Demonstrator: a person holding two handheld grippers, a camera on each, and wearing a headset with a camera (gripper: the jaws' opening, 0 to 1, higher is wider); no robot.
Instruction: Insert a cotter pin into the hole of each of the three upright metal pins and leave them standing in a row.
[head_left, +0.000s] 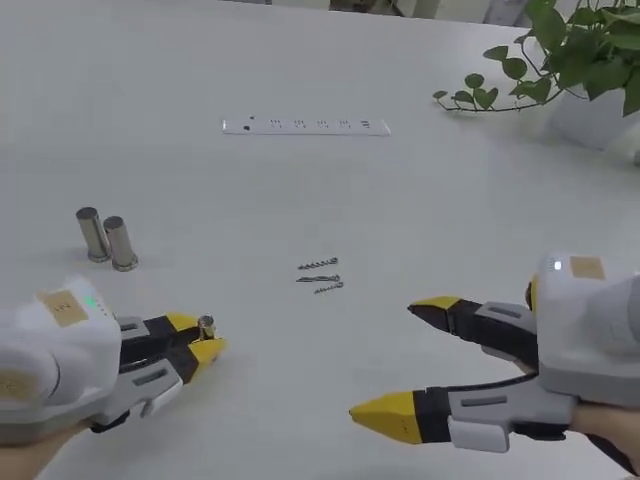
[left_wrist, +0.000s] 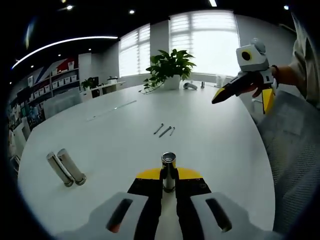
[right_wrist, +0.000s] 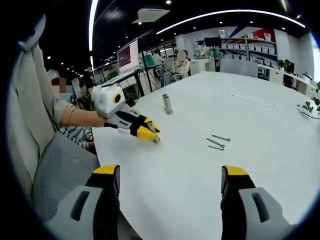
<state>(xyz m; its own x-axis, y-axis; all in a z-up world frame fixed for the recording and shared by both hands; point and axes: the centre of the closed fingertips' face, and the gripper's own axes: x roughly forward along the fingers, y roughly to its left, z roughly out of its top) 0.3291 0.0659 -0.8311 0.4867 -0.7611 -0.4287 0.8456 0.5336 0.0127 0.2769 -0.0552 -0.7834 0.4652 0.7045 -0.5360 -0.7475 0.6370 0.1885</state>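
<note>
Your left gripper (head_left: 205, 342): low at the near left of the counter (head_left: 300, 200), jaws clenched on one metal pin (head_left: 207, 327).
Held pin: it stands upright between the yellow tips, its round top poking just above them. You cannot tell whether its foot touches the counter.
Your right gripper (head_left: 382, 358): at the near right, jaws spread wide with nothing between them. The tips point left, well apart from the left gripper.
Other two metal pins (head_left: 121, 243): upright and side by side at the far left of the counter, beyond your left gripper and clear of both sets of jaws.
Three cotter pins (head_left: 320, 276): lying flat and close together mid-counter, beyond the gap between your grippers. Neither gripper touches them.
Background: a white power strip (head_left: 305, 126) lies farther back, and a potted plant (head_left: 575, 50) sits at the far right corner.
</note>
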